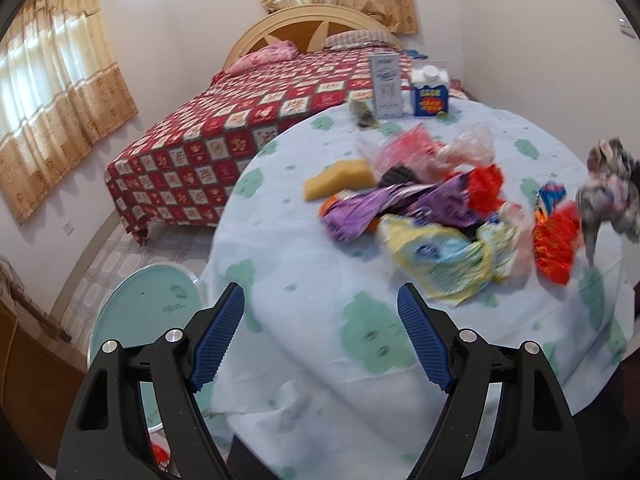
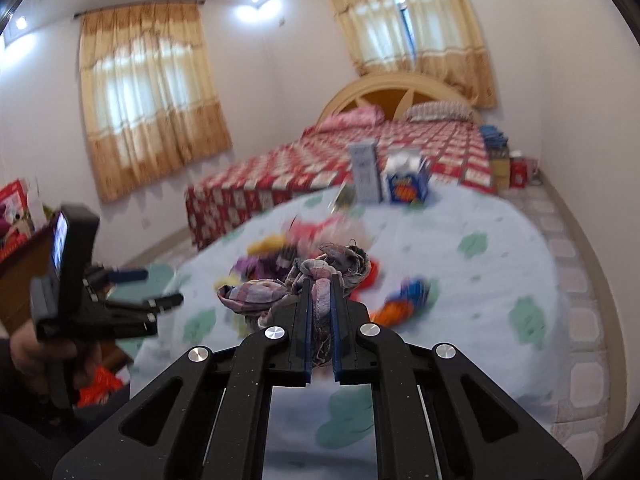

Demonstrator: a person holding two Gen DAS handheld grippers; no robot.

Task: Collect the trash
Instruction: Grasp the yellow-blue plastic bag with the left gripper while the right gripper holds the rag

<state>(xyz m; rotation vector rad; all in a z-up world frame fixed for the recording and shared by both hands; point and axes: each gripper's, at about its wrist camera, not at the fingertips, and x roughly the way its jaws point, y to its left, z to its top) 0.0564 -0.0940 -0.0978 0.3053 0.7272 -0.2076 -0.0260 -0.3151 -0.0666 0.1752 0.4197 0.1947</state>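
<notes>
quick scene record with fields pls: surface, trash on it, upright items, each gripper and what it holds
surface: round table under a pale blue cloth with green patches
trash: loose pile of wrappers, a yellow sponge beside it
upright items: grey carton and blue-and-white carton at the far edge
left gripper: open, empty
right gripper: shut on a crumpled rag, lifted off the table

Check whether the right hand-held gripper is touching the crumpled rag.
Touching. The right wrist view shows the right hand-held gripper shut on the crumpled rag.
</notes>
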